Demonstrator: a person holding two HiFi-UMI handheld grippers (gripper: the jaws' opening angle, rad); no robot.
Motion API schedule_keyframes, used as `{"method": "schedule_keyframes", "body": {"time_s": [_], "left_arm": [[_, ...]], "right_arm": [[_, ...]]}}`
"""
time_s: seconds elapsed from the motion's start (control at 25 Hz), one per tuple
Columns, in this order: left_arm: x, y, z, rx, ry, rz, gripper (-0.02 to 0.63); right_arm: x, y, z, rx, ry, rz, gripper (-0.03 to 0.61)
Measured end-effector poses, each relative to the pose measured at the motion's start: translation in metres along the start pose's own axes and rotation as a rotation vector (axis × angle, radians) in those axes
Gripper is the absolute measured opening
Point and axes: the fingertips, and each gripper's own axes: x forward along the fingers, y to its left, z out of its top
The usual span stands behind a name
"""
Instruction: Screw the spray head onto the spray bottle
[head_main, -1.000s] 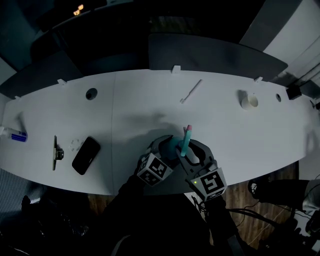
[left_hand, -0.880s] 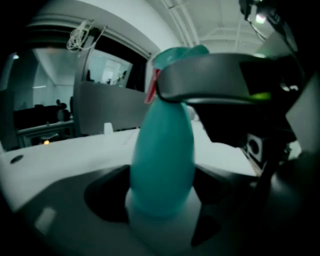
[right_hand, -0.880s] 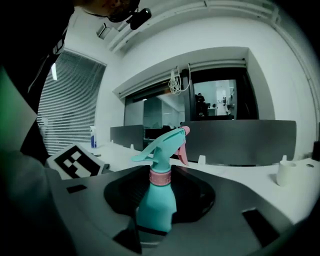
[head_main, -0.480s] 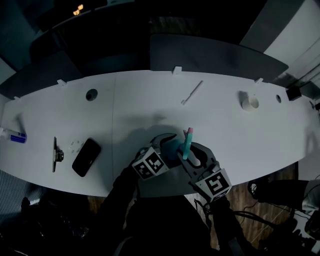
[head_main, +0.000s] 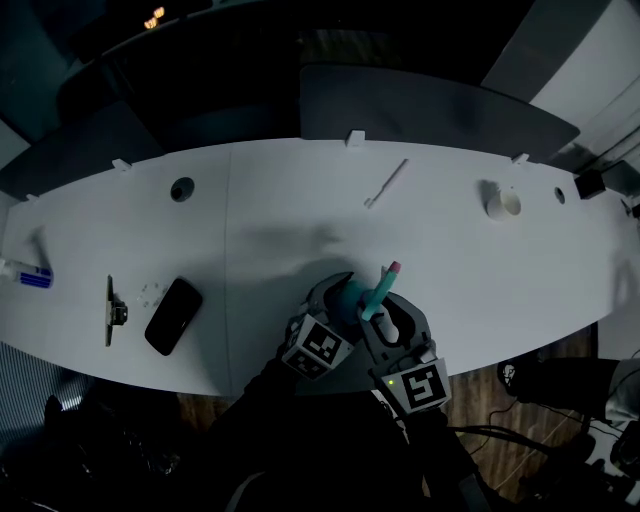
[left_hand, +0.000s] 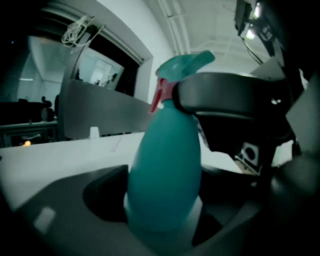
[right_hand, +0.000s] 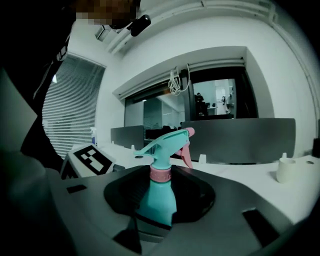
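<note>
A teal spray bottle (head_main: 348, 296) with a teal spray head (head_main: 383, 285) and pink nozzle tip is held between both grippers over the table's front edge. My left gripper (head_main: 338, 300) surrounds the wide bottle body (left_hand: 165, 175). Its jaws have just been closing with the body between them, and the pads press on it. My right gripper (head_main: 385, 312) is shut high up, at the pink collar (right_hand: 161, 174) under the spray head (right_hand: 165, 145). In the left gripper view one right jaw wraps the neck beside the red trigger (left_hand: 157, 97). The bottle's base is hidden.
A black phone (head_main: 172, 312) and a small metal stand (head_main: 112, 308) lie at the front left. At the back are a white stick (head_main: 386, 184), a white cup (head_main: 498, 204) and a cable hole (head_main: 182, 188). A dark divider panel (head_main: 430, 110) stands behind the table (head_main: 280, 220).
The spray head has tilted so that its pink tip points further right. The left gripper's marker cube shifted left and came back. The right gripper's cube has drawn slightly closer in.
</note>
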Motion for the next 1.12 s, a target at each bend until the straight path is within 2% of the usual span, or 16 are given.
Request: {"method": "schedule_keyframes", "body": {"time_s": [0.08, 0.16, 0.28, 0.36, 0.64, 0.88, 0.96, 1.12], "left_arm": [[0.0, 0.004, -0.003, -0.037, 0.001, 0.096, 0.407], [0.0, 0.006, -0.003, -0.052, -0.005, 0.126, 0.407], [0.0, 0.007, -0.003, -0.042, -0.003, 0.109, 0.408], [-0.001, 0.005, -0.004, -0.035, 0.002, 0.093, 0.408], [-0.002, 0.001, -0.004, -0.044, 0.01, 0.061, 0.408], [-0.002, 0.001, -0.001, -0.033, -0.001, 0.062, 0.408], [-0.001, 0.001, -0.002, -0.031, 0.001, 0.062, 0.408], [-0.002, 0.0, -0.001, -0.027, -0.001, 0.069, 0.408]], "right_arm": [[-0.001, -0.001, -0.002, 0.025, 0.009, -0.038, 0.138], [0.0, 0.0, -0.002, 0.036, 0.027, -0.005, 0.138], [0.0, 0.001, -0.002, 0.013, 0.037, 0.085, 0.14], [-0.002, 0.002, 0.001, 0.02, 0.026, 0.116, 0.141], [-0.002, 0.006, 0.013, 0.03, 0.026, 0.171, 0.143], [-0.003, -0.002, 0.015, 0.139, 0.038, 0.182, 0.137], [-0.002, -0.001, 0.016, 0.08, 0.037, 0.176, 0.133], [-0.004, 0.009, 0.015, -0.213, 0.019, 0.112, 0.13]]}}
